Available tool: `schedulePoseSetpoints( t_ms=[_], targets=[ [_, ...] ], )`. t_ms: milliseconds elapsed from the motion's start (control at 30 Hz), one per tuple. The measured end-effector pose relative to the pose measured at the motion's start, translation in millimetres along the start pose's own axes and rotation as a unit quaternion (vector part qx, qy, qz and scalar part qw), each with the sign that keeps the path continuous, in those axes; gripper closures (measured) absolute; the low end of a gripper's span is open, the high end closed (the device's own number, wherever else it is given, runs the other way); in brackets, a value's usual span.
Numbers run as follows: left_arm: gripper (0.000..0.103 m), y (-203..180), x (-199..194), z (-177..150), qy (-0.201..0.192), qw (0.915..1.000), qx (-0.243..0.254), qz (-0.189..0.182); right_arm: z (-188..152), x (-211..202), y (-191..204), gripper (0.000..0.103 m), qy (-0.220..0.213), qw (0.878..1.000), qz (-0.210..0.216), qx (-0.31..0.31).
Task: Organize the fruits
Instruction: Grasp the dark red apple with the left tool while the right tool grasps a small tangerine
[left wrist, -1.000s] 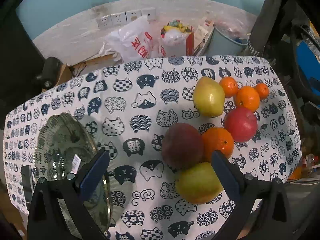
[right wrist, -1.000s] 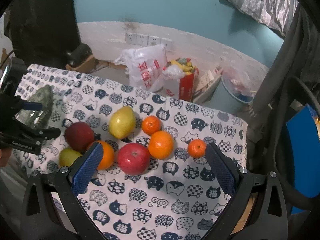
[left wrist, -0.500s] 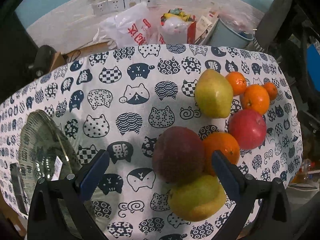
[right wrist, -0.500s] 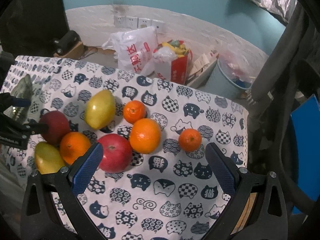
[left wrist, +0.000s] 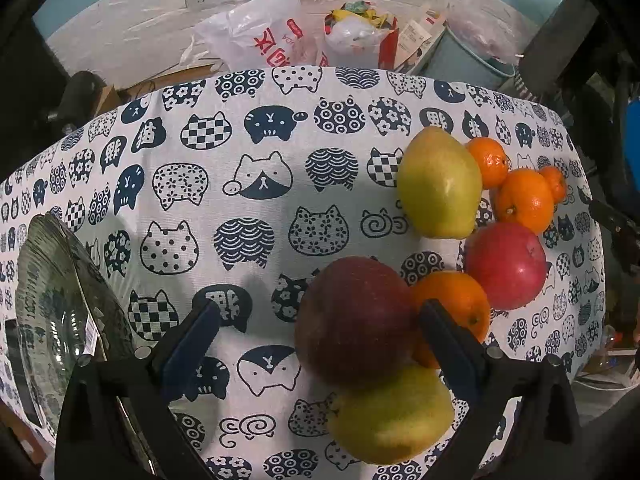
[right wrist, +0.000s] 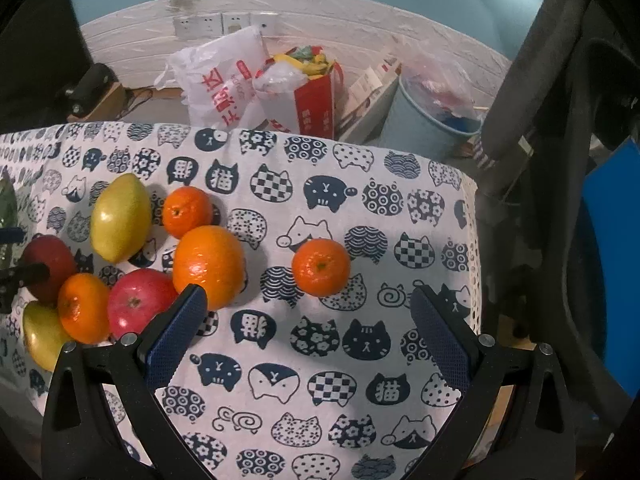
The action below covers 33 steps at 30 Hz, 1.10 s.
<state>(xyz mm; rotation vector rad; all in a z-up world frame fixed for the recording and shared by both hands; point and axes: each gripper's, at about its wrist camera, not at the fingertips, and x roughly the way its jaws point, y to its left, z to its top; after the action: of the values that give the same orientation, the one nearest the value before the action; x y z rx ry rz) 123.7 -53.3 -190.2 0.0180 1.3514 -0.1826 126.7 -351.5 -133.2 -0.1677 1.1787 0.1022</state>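
Descending over the cat-print tablecloth point(left wrist: 260, 184), the left gripper point(left wrist: 316, 316) has neared the dark red apple point(left wrist: 354, 320), its wide jaws just beginning to close without touching it. Beside that apple's cluster, the right gripper point(right wrist: 308, 312), wide and empty, has dropped toward the lone small orange tangerine point(right wrist: 321, 266); a first pick looks imminent.

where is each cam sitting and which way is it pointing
Left wrist: on the left gripper, looking steeply down at the dark red apple between its open fingers, which have just been closing slightly; glass bowl to the left.
Right wrist: on the open right gripper, looking down at a lone orange on the cat-print cloth.
Shared: the fruit cluster, cloth and white bag; the right view also catches the left gripper at its left edge.
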Motion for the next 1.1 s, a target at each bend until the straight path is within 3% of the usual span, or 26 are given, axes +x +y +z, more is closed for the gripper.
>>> schedulePoseSetpoints(
  t_ms=[133, 233, 367, 567, 667, 733, 1100],
  targets=[
    [0.004, -5, -1, 0, 0.002, 1.0, 0.006, 0.001, 3, 2, 3, 0.003, -0.001, 1.0, 0.004, -0.005],
    [0.008, -12, 2, -1, 0.014, 0.9996, 0.008, -0.022, 4, 3, 6, 0.003, -0.001, 1.0, 0.003, -0.01],
    [0.008, -20, 9, -3, 0.017, 0.9995, 0.024, -0.011, 4, 7, 3, 0.003, 0.002, 1.0, 0.002, -0.008],
    [0.008, -1, 19, -2, 0.032, 0.9971, -0.027, -0.064, 4, 21, -12, 0.003, 0.019, 1.0, 0.001, 0.012],
    [0.02, 3, 20, -4, 0.033, 0.9947, -0.04, -0.089, 4, 30, -15, 0.003, 0.029, 1.0, -0.004, 0.011],
    [0.032, 3, 18, -4, 0.03, 0.9957, -0.033, -0.081, 6, 38, -17, 0.003, 0.037, 0.999, -0.004, 0.011],
    [0.032, -5, 16, -5, 0.017, 0.9972, -0.002, -0.072, 12, 79, -21, 0.008, 0.066, 0.998, -0.007, 0.014]
  ],
)
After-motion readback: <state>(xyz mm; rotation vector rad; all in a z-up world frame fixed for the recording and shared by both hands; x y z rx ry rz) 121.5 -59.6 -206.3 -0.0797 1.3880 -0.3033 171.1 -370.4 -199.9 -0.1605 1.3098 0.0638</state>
